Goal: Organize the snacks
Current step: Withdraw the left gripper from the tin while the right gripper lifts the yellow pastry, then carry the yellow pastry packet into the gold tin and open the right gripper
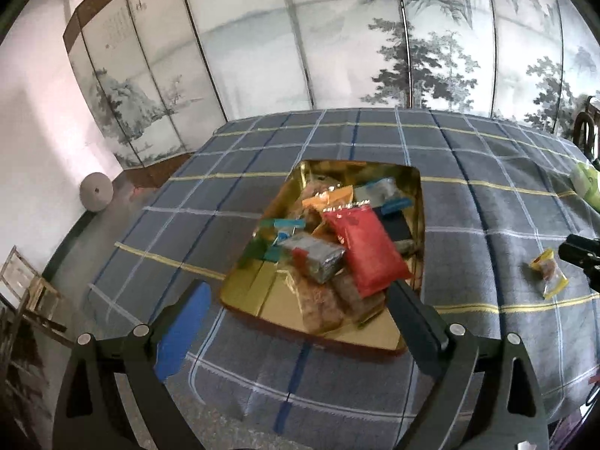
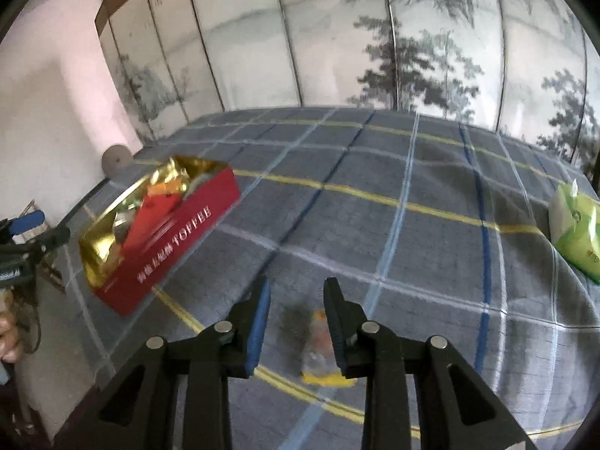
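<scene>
An open tin (image 1: 262,292), gold inside and red outside (image 2: 168,247), stands mid-table on the checked cloth. It holds several wrapped snacks, among them a red packet (image 1: 367,251) and a silver one (image 1: 315,258). My left gripper (image 1: 300,285) hangs just in front of the tin, open wide and empty. A small yellow-ended snack (image 1: 549,272) lies alone on the cloth to the right. My right gripper (image 2: 297,281) hovers over that snack (image 2: 318,345), shut to a narrow gap with nothing in it. The snack rests on the cloth, partly hidden behind the right finger (image 2: 341,322).
A green tissue pack (image 2: 573,232) lies at the table's right edge. A painted folding screen (image 1: 337,37) stands behind the table. A round grey object (image 1: 96,191) sits on the floor at the left. A hand (image 2: 9,341) shows at the left border.
</scene>
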Tool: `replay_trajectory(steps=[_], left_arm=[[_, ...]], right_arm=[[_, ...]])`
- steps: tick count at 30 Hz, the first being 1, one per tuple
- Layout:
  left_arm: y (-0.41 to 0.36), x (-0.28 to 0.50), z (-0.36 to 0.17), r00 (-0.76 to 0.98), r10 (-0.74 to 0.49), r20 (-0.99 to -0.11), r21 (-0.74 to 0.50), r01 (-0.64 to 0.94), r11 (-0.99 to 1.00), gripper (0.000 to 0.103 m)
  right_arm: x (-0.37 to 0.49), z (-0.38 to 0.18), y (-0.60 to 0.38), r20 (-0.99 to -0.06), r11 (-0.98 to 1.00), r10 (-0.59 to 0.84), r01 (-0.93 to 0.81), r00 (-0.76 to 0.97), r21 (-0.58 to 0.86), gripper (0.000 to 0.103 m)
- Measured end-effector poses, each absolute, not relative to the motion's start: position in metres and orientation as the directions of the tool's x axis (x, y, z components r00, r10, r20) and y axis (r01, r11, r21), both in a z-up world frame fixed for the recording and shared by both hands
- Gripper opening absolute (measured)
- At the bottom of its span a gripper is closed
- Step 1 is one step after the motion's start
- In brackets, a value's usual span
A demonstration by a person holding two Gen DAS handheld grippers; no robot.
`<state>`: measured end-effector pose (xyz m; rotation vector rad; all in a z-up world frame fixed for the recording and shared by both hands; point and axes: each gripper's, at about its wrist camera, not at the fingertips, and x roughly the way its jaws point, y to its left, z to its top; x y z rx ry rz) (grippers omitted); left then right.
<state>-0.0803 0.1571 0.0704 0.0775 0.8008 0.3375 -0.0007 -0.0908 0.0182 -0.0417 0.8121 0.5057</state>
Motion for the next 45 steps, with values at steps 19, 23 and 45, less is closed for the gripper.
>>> replay_trajectory(steps=[19, 23, 45], left_arm=[[0.173, -0.110, 0.071, 0.645, 0.366, -0.671, 0.188, -0.328, 0.926, 0.094], [0.191, -0.124, 0.066, 0.621, 0.396, -0.677, 0.192, -0.371, 0.909, 0.094], [0.241, -0.148, 0.049, 0.570, 0.375, -0.731, 0.155, -0.397, 0.905, 0.094]], right_arm=[[0.009, -0.015, -0.070, -0.795, 0.902, 0.299, -0.428, 0.528, 0.055, 0.030], [-0.001, 0.030, -0.045, -0.737, 0.849, 0.410, -0.520, 0.537, 0.095, 0.030], [-0.002, 0.033, 0.189, -0.740, 0.593, 0.612, -0.781, 0.279, 0.196, 0.030]])
